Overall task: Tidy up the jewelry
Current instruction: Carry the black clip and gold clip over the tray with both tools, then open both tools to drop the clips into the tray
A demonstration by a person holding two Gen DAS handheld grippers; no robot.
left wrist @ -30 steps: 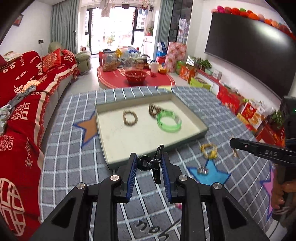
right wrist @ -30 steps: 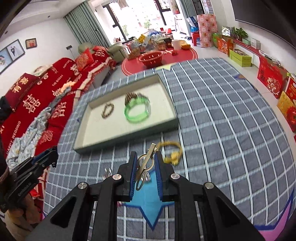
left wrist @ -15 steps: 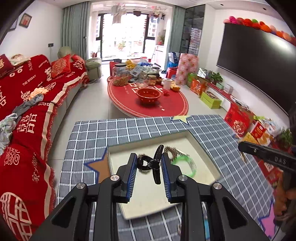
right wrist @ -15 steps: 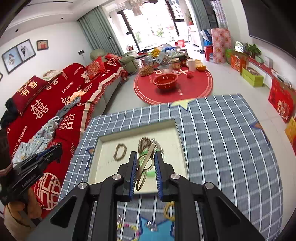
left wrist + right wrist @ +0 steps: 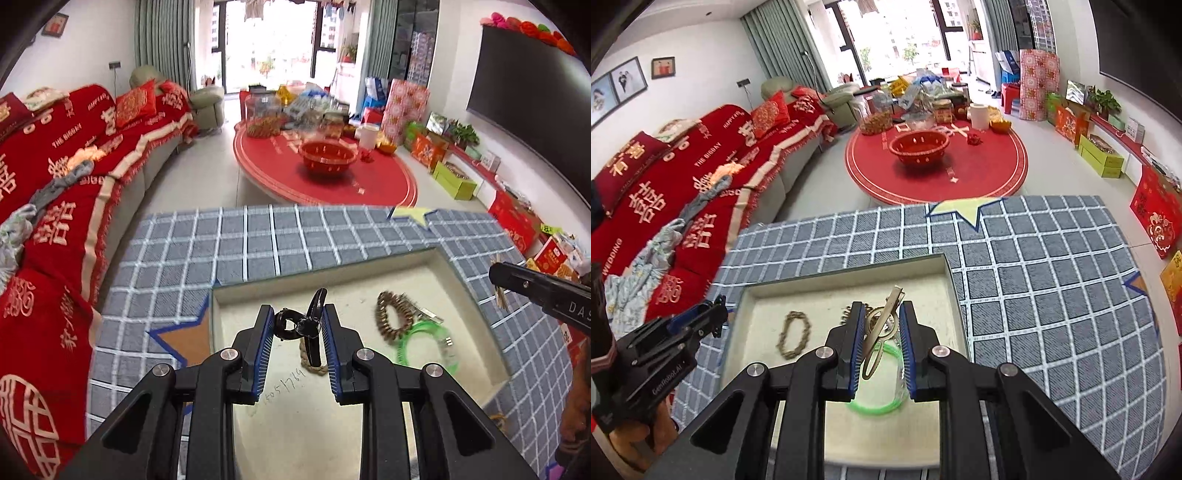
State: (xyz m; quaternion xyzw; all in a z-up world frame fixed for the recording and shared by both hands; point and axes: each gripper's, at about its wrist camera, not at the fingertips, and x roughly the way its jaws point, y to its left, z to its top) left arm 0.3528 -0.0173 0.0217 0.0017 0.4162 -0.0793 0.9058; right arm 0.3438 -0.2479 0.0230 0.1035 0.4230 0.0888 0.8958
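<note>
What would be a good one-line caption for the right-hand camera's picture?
Right gripper carries a metal hair clip over the tray holding a green bangle and braided bracelet.

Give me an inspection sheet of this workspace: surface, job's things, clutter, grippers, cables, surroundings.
Surface: grey checked mat with star patches, carrying a shallow beige tray.
Job's things: in the tray lie a braided tan bracelet, a green bangle and a bronze beaded bracelet.
Clutter: nothing seen on the mat in these views.
Grippers: left gripper shut on a black hair clip; right gripper shut on a metal hair clip; both hang over the tray.
Cables: nothing seen.
Surroundings: red-covered sofa, round red table with a red basket and jars, gift boxes by the wall.
</note>
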